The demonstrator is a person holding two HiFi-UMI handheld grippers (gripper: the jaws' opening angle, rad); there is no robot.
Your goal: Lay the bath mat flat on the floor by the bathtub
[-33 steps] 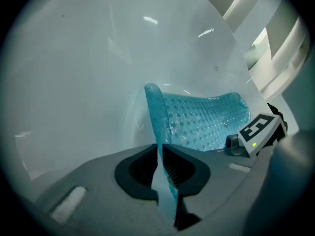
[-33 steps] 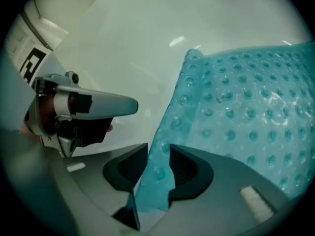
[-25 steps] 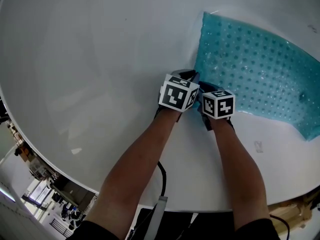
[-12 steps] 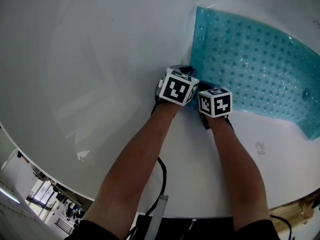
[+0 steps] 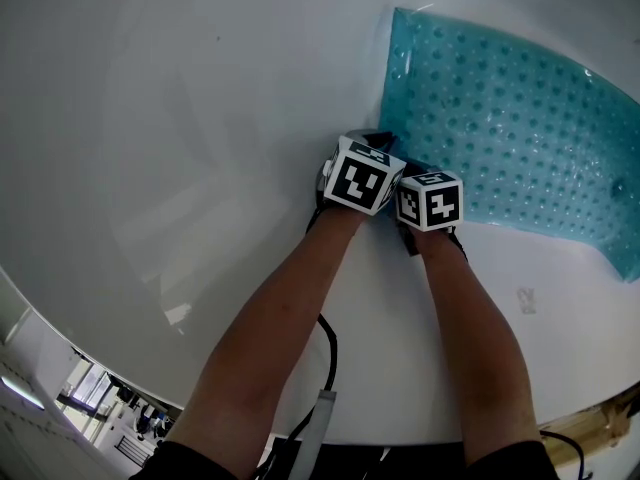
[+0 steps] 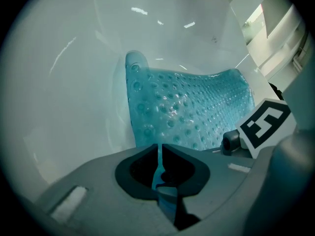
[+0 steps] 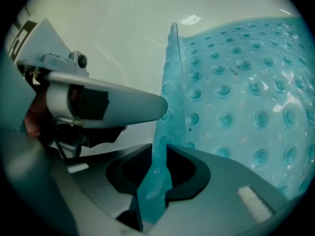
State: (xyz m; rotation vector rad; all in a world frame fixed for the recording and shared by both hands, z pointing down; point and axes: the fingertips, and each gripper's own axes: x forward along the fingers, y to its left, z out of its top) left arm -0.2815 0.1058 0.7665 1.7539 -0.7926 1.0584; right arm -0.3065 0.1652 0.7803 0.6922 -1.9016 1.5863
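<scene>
White bathtub (image 5: 150, 118) enamel fills the head view, and the translucent blue bath mat (image 5: 500, 118), studded with suction cups, lies inside it, stretching away from the 2 claws and off to their right.

Against the earlier head views, the mat's far-left corner now sits higher and further left, and its left edge runs straighter. The 2 marker cubes (image 5: 362, 180) have drawn together until they all but touch. The right claw (image 7: 158, 159) has just been closing, with the mat's near edge between its jaws.

Only the gripper views show the grips. The left claw (image 6: 158, 154) is pressed nearly together on a thin fold of the mat's near edge. The right claw pinches a thicker bunch of the same edge, just to the right of the left one. From the right gripper view the mat's left border stands up like a low wall ahead of the claw; the head view flattens this. The left gripper view shows the far corner curling upward.

Left of the left claw the enamel is bare and wide. The tub rim curves behind both forearms (image 5: 270, 338), where a dark cable (image 5: 325, 358) hangs.
</scene>
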